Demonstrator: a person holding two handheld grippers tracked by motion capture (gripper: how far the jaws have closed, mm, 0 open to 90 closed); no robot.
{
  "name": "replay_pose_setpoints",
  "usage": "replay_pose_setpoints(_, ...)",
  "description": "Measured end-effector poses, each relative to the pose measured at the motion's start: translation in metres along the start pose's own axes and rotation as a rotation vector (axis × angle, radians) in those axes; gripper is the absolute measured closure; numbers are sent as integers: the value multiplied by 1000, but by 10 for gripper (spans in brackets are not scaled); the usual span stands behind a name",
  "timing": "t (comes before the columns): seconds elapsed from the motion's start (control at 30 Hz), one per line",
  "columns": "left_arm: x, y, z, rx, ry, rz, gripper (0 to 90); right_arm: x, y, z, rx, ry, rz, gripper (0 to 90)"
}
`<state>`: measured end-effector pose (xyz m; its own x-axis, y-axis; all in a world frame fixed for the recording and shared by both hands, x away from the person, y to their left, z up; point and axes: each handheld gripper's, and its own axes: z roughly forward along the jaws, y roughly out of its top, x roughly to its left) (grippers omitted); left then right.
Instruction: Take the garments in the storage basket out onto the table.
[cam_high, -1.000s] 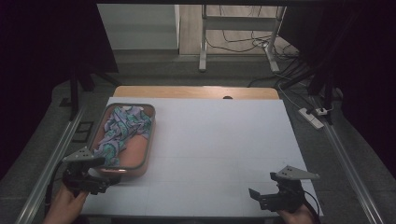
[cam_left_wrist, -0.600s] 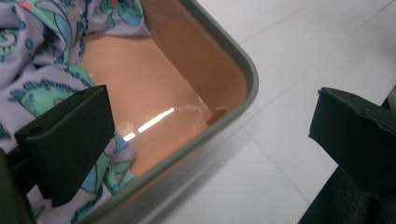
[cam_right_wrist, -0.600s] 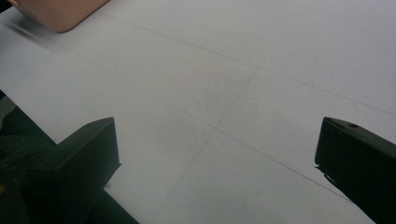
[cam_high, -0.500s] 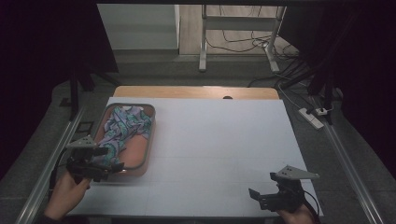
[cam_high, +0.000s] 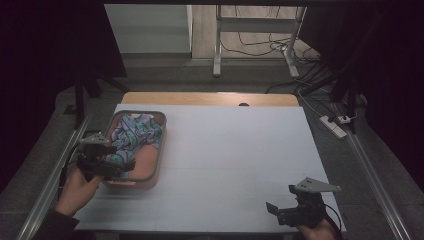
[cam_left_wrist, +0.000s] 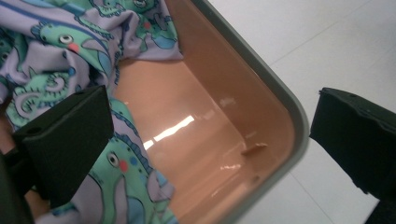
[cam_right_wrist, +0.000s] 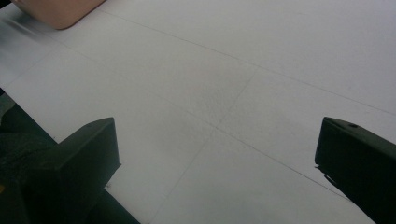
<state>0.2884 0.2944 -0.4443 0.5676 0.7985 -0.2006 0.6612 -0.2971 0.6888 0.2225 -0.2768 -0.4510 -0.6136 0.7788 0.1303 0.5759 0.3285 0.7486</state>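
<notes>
Over the basin rim (cam_left_wrist: 299, 126), left tongs (cam_left_wrist: 205, 135) straddle it, gaping.

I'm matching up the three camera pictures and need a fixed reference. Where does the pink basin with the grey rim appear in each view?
High view: the pink basin sits left of centre on the white table.
Left gripper view: its inside wall and near corner run from the top edge to the bottom.
Right gripper view: one pink corner at the top left.
Shared landmark: the basin's rounded corner.

white table sheet (cam_high: 240, 160); wooden board edge (cam_high: 210, 98) behind it; power strip (cam_high: 334, 125) on the floor
</notes>
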Motion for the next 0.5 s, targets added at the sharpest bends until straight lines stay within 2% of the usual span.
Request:
replay_pose_setpoints(0.3,16,19,10,22,25,-1,0,0,0,0,4,0,1,0)
replay_pose_setpoints(0.5,25,31,17,29,25,-8,10,0,0,0,4,1,1,0)
